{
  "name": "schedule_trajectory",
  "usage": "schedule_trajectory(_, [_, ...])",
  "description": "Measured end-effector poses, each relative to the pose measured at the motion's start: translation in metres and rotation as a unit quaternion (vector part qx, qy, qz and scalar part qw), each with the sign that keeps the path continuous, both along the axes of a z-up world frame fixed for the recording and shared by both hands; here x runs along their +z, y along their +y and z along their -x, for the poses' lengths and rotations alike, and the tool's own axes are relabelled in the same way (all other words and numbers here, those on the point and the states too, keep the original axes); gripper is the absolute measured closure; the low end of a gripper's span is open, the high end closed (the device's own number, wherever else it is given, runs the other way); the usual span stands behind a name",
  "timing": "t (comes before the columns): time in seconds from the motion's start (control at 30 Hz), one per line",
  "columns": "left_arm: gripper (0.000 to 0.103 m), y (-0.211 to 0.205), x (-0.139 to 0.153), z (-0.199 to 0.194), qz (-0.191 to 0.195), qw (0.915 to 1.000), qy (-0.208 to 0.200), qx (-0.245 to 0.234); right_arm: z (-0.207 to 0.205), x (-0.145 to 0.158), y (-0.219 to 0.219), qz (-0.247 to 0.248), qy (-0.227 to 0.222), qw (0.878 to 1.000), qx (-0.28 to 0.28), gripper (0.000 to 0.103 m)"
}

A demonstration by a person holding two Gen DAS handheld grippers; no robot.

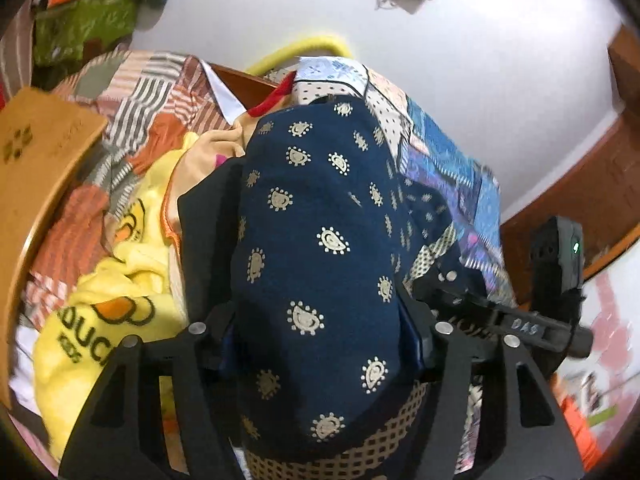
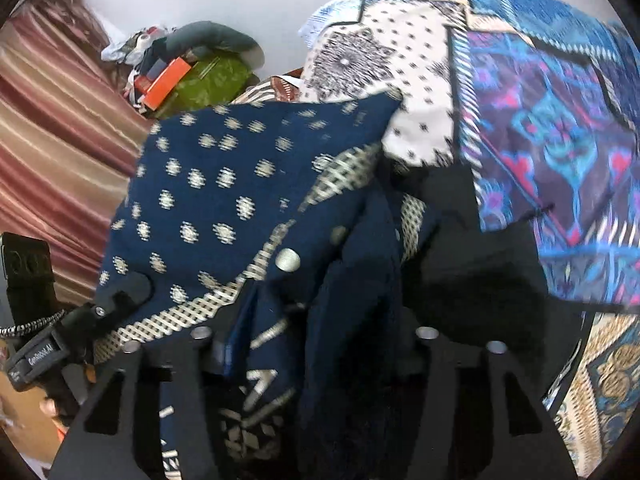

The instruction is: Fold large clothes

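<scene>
Navy printed garment (image 1: 316,264) drapes both hand-held grippers, hiding their jaws, beside a yellow duck towel (image 1: 100,304).

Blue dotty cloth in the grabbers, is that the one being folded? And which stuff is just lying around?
For the job:
navy cloth, held between both sets of fingers
left gripper
right gripper

Just lying about:
yellow duck towel
patchwork cloth
striped bedsheet
green bundle
orange box
striped curtain
</scene>
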State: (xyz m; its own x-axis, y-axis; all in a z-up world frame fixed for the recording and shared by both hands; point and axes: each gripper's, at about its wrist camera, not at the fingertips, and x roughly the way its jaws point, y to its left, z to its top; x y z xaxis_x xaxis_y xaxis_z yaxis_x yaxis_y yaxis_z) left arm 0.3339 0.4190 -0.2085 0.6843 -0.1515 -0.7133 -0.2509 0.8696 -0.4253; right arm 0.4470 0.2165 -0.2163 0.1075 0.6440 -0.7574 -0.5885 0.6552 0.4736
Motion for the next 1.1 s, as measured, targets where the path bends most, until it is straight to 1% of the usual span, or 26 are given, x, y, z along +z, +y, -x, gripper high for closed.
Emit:
schedule_trajectory(0.03, [0.036,-0.005,0.002,0.002,-0.015,0.9999,0.002,-0.003,0.002,0.0,-0.007,0.012,-0.004,1.0,-0.002,0.034])
schedule_trajectory(0.1, [0.034,-0.018,0.008,0.012,-0.052,0.9986,0.002,-0.01,0.007,0.008,-0.019,0.026,-0.014,1.0,-0.006,0.03])
schedule_trajectory(0.13, [0.032,-0.024,0.012,0.018,-0.064,0.9979,0.003,-0.01,0.011,0.012,-0.022,0.032,-0.02,0.999,-0.008,0.03])
schedule_trajectory(0.3, [0.028,-0.035,0.013,0.044,-0.076,0.9971,0.004,-0.007,0.026,0.024,-0.052,0.072,-0.063,0.995,-0.02,0.03])
schedule_trajectory(0.37, [0.024,-0.038,0.01,0.055,-0.078,0.9968,0.014,-0.004,0.032,0.026,-0.061,0.091,-0.079,0.992,-0.024,0.03])
schedule_trajectory(0.5, [0.024,-0.05,0.007,0.081,-0.091,0.9953,0.033,0.003,0.044,0.036,-0.071,0.12,-0.1,0.987,-0.026,0.03])
schedule_trajectory(0.57, [0.024,-0.056,0.015,0.091,-0.092,0.995,0.038,0.006,0.056,0.048,-0.077,0.122,-0.117,0.985,-0.021,0.03])
schedule_trajectory(0.67, [0.024,-0.068,0.034,0.107,-0.12,0.9922,0.032,0.013,0.075,0.074,-0.086,0.104,-0.146,0.984,-0.02,0.03])
schedule_trajectory(0.77, [0.024,-0.086,0.062,0.126,-0.148,0.9888,0.007,0.013,0.098,0.107,-0.1,0.063,-0.154,0.986,-0.019,0.03])
schedule_trajectory(0.83, [0.024,-0.098,0.085,0.141,-0.165,0.9861,-0.015,0.015,0.113,0.129,-0.108,0.04,-0.17,0.985,-0.02,0.03])
schedule_trajectory(0.9, [0.024,-0.111,0.111,0.16,-0.182,0.982,-0.047,0.022,0.133,0.152,-0.118,0.015,-0.195,0.98,-0.024,0.03])
schedule_trajectory(1.0, [0.024,-0.131,0.148,0.19,-0.196,0.9754,-0.098,0.027,0.166,0.189,-0.133,-0.024,-0.233,0.972,-0.025,0.03])
schedule_trajectory(1.1, [0.024,-0.152,0.182,0.22,-0.205,0.9672,-0.149,0.024,0.199,0.222,-0.147,-0.054,-0.281,0.958,-0.025,0.03])
